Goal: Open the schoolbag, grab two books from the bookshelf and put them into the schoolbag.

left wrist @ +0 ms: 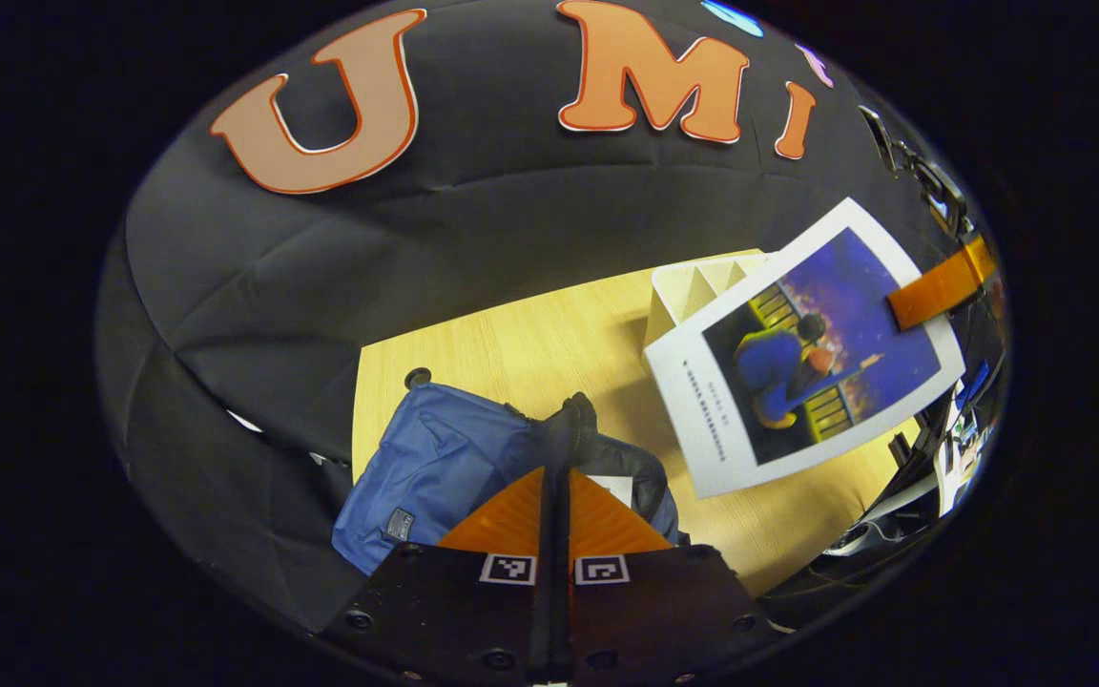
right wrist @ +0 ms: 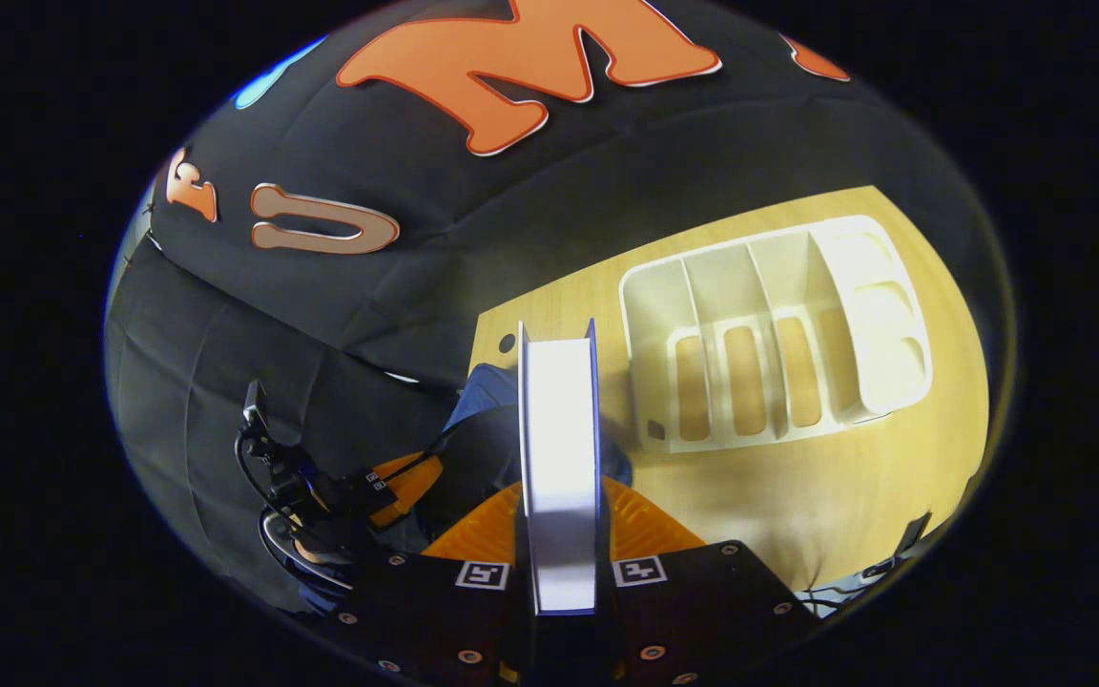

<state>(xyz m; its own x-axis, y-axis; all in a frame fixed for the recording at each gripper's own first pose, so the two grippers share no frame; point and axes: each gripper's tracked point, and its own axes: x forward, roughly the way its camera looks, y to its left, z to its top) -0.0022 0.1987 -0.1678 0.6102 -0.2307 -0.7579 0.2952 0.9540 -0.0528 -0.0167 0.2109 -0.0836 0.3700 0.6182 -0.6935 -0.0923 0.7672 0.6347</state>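
**Book held over the counter beside the open schoolbag**

A pale wooden counter [right wrist: 798,496] is seen in both views, set against the black cloth wall. On it, toward the far side, a white bookshelf [right wrist: 774,339] is laid out, its compartments divided by upright partitions and its slotted bottom letting the wood show through; no books are seen in the compartments that face the right gripper view. Nearer, a blue schoolbag [left wrist: 435,468] is placed on the counter, its dark opening turned upward in the left gripper view.

A book [right wrist: 559,458] is seen edge-on in the right gripper view, its pale page block standing upright between the fingers of the right claw [right wrist: 561,534], which is clenched on it. In the left gripper view the same book [left wrist: 802,358] is shown by its white-bordered cover, tilted in the air above the counter and in front of the bookshelf [left wrist: 702,286], held at its upper corner.

The left claw [left wrist: 554,477] is pressed shut on a dark fold at the mouth of the schoolbag.
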